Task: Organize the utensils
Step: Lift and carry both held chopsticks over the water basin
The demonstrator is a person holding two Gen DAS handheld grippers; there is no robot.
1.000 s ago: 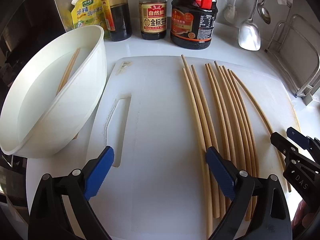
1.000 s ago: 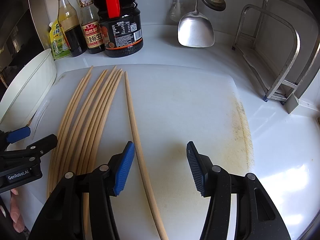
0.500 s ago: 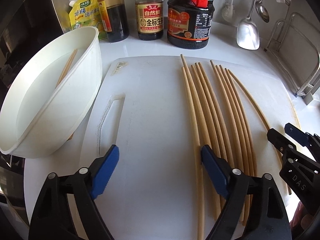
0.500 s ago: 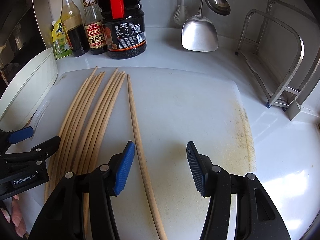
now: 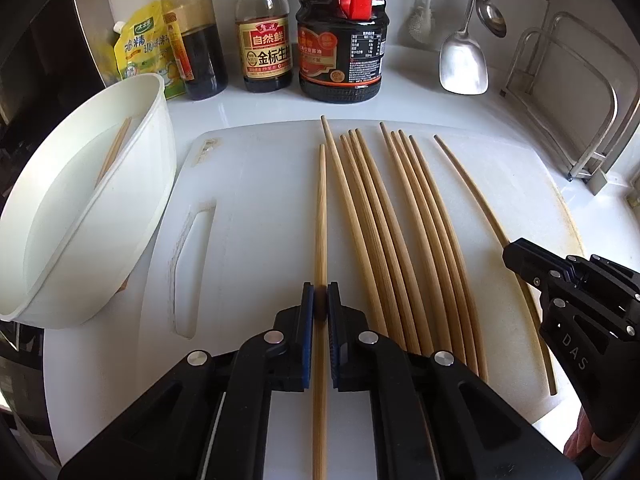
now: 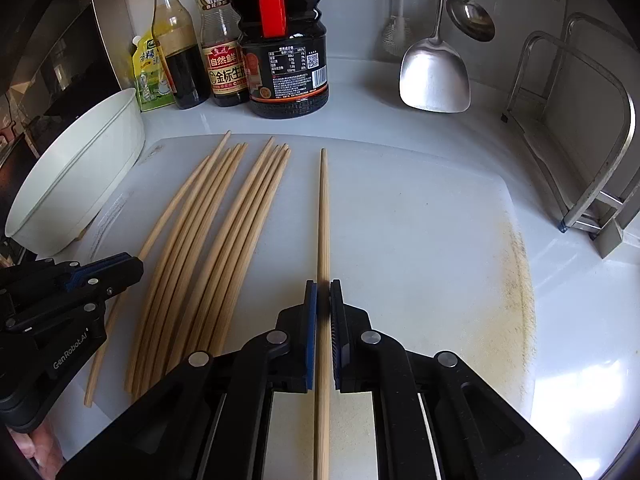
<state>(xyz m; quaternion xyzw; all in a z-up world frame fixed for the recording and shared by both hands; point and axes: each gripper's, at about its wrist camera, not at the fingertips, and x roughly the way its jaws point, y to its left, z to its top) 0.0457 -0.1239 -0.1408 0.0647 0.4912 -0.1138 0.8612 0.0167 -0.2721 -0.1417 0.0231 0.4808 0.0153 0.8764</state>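
Several long bamboo chopsticks (image 5: 384, 216) lie side by side on a white cutting board (image 5: 248, 208). My left gripper (image 5: 321, 300) is shut on the leftmost chopstick (image 5: 321, 208). My right gripper (image 6: 323, 296) is shut on the rightmost chopstick (image 6: 323, 208), which lies apart from the bundle (image 6: 224, 224). The right gripper also shows at the right edge of the left wrist view (image 5: 520, 260). A white bowl (image 5: 80, 208) at the left holds one chopstick (image 5: 114, 150).
Three sauce bottles (image 5: 340, 28) and a yellow pouch (image 5: 140, 52) stand behind the board. A metal spatula (image 5: 464, 60) and ladle (image 5: 490, 16) hang at the back. A steel rack (image 6: 580, 128) stands at the right.
Both grippers went from wide open to shut, each around a chopstick. The left gripper shifted right over the leftmost chopstick; the right one centred on the lone right chopstick.
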